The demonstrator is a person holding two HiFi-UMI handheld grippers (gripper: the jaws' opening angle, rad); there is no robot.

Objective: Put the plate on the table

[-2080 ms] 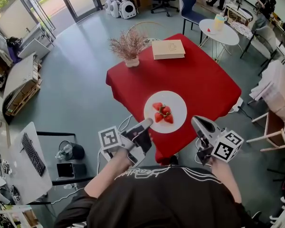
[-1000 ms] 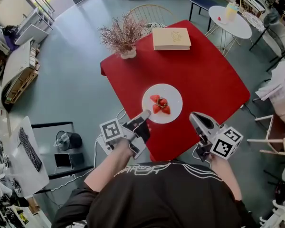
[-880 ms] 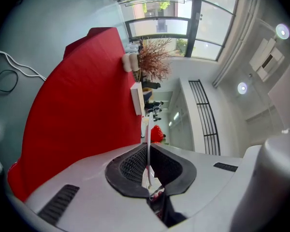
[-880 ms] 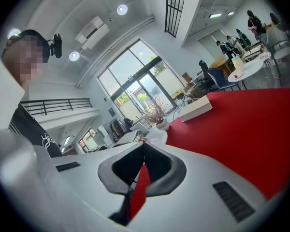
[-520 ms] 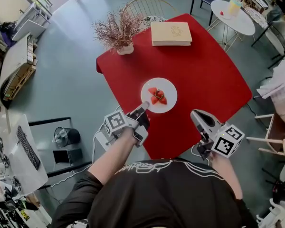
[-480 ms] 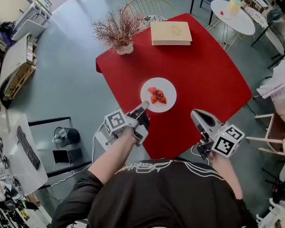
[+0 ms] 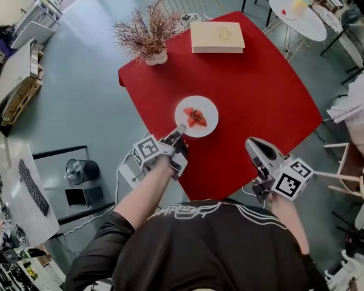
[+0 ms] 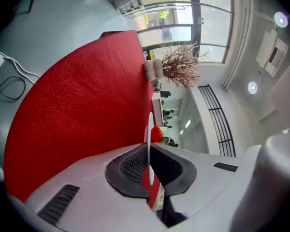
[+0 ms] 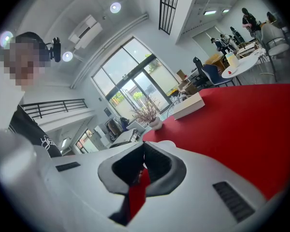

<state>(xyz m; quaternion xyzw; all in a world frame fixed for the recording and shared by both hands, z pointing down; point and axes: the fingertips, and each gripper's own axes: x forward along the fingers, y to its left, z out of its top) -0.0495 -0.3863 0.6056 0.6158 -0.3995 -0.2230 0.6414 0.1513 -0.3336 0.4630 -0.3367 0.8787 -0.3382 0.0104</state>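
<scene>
Red table (image 7: 264, 96); round white plate (image 7: 198, 102) of strawberries (image 7: 195, 117), rim in clamped left hand-held gripper (image 7: 181, 128).

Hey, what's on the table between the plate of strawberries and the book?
Nothing: in the head view, only bare red tablecloth runs between the plate and the book.

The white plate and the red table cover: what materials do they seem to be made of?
The plate is probably glazed ceramic, perhaps melamine: it looks smooth and evenly white, and its edge is thin and rigid in the left gripper view. The tablecloth is a woven fabric in matte red: a fine weave grain shows up close.
</scene>
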